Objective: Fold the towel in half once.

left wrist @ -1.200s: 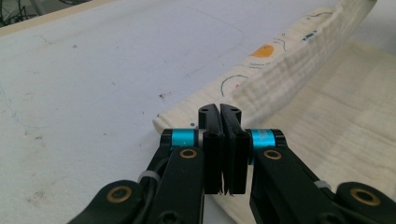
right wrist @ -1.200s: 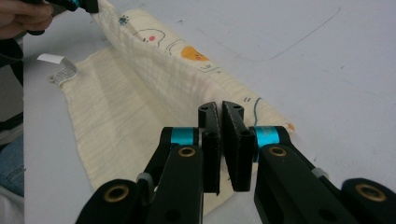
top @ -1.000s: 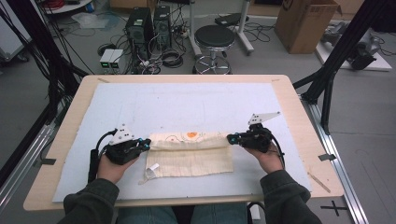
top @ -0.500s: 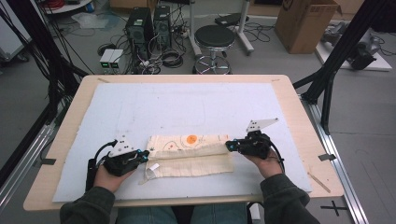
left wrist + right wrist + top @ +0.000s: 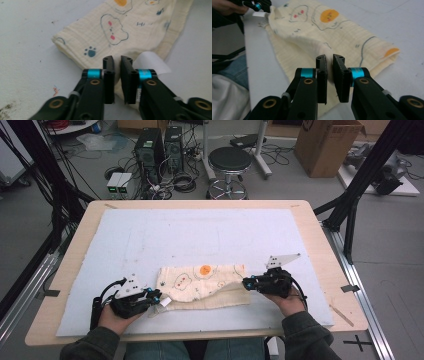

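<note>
A cream cloth (image 5: pixel 205 282) printed with cartoon clouds and an orange sun lies folded on the pale blue mat (image 5: pixel 200 235). My left gripper (image 5: pixel 159 296) is at its left end, beside a white label (image 5: pixel 164 302). In the left gripper view the left gripper (image 5: pixel 117 60) shows a narrow gap between its jaws, which have just been opening, over the cloth's edge (image 5: pixel 120 27) and the label (image 5: pixel 150 61). My right gripper (image 5: pixel 246 283) is at the cloth's right end. Its jaws (image 5: pixel 329 58) have also just been opening, slightly apart over the cloth (image 5: pixel 319 27). The pads press on nothing.
The mat covers most of the wooden table (image 5: pixel 320 235), with bare mat behind the cloth. On the floor beyond the table stand a stool (image 5: pixel 229 160), computer towers (image 5: pixel 160 145) and a cardboard box (image 5: pixel 330 145). Black frame struts (image 5: pixel 360 185) rise at both sides.
Both hands have come toward the table's near edge, the left one farther. The folded upper layer of the cloth has been laid down, and it now lies slack between the grippers.
</note>
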### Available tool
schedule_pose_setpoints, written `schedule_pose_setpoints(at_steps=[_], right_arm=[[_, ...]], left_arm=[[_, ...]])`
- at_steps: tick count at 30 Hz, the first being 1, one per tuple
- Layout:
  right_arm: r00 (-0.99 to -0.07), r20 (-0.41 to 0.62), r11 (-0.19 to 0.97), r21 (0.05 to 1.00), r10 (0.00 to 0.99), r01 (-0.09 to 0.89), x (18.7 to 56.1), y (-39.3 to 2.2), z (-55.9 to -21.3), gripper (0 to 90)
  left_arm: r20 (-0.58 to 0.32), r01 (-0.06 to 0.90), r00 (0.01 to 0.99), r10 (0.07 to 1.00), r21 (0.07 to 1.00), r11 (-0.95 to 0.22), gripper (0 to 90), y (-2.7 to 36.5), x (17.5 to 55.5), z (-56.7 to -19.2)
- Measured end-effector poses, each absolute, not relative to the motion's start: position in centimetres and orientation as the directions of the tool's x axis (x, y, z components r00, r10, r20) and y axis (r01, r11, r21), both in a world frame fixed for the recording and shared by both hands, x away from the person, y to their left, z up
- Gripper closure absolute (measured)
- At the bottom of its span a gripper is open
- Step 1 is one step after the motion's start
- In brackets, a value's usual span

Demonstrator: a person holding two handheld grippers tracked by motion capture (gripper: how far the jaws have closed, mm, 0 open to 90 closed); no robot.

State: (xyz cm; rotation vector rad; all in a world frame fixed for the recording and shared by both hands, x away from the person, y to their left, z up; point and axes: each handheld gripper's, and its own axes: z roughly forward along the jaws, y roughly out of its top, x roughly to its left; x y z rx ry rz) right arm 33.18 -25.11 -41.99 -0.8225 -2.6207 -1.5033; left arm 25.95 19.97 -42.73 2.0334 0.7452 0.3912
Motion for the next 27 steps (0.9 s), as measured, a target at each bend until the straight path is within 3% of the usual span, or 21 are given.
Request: schedule_pose_setpoints(at_steps=[5, 11, 18, 27], right_arm=[[-0.878, 0.25, 0.385, 0.825, 0.408, 0.414, 32.3, -25.8, -41.2, 69.6], [-0.883, 0.248, 0.41, 0.813, 0.398, 0.413, 32.6, -25.1, -41.8, 65.8], [-0.905, 0.218, 0.52, 0.758, 0.366, 0.394, 32.4, -23.6, -43.0, 64.4], [-0.917, 0.167, 0.591, 0.72, 0.362, 0.364, 31.8, -23.9, -43.6, 64.8]], left_arm=[[-0.039, 0.341, 0.764, 0.644, 0.872, -0.351, 69.5, 20.6, 26.0, -42.0], [-0.05, 0.36, 0.766, 0.641, 0.86, -0.362, 71.5, 19.9, 27.3, -42.6], [-0.056, 0.385, 0.812, 0.581, 0.8, -0.46, 73.3, 19.1, 27.5, -43.8], [-0.074, 0.394, 0.826, 0.558, 0.784, -0.479, 69.4, 19.4, 27.1, -44.4]])
